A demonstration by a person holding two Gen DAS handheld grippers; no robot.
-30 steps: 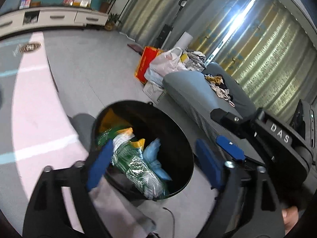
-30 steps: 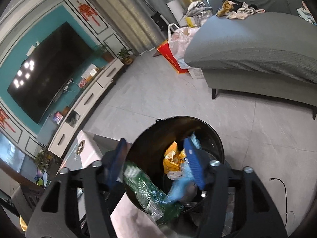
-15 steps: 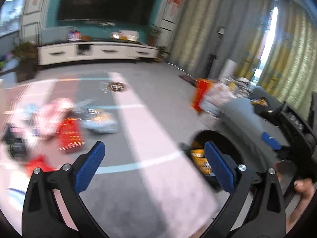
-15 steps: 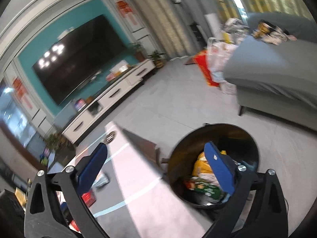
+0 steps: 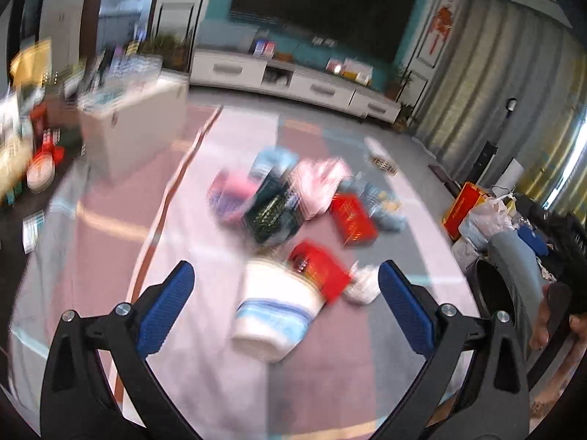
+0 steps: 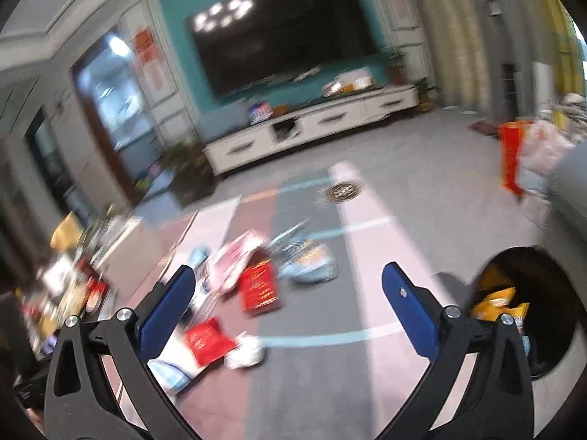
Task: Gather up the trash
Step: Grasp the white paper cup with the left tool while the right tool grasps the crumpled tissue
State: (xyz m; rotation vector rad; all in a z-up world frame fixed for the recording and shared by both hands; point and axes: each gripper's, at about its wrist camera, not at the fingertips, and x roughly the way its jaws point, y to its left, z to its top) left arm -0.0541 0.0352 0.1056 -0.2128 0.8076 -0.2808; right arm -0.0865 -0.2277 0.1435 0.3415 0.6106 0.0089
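Observation:
Both views are motion-blurred. Trash lies scattered on a striped mat: a white paper bowl with a blue band (image 5: 275, 311), a red packet (image 5: 317, 269), a red box (image 5: 352, 220), a crumpled white tissue (image 5: 361, 284), pink wrappers (image 5: 319, 183) and a dark packet (image 5: 271, 214). My left gripper (image 5: 286, 306) is open and empty above the bowl. My right gripper (image 6: 290, 304) is open and empty above the mat, over the red box (image 6: 258, 288), red packet (image 6: 207, 341) and tissue (image 6: 245, 355). The black trash bin (image 6: 550, 344), with yellow wrappers inside, stands at the right.
A white TV cabinet (image 6: 312, 128) runs along the far teal wall. A white box-like unit (image 5: 135, 128) stands left of the mat. A grey sofa edge (image 5: 517, 256) and bags with a red box (image 5: 477, 209) lie at the right. Clutter sits at far left (image 6: 69, 293).
Both grippers swung left, away from the bin where they had dropped packets, and now face the scattered trash on the mat. Both stay open and empty.

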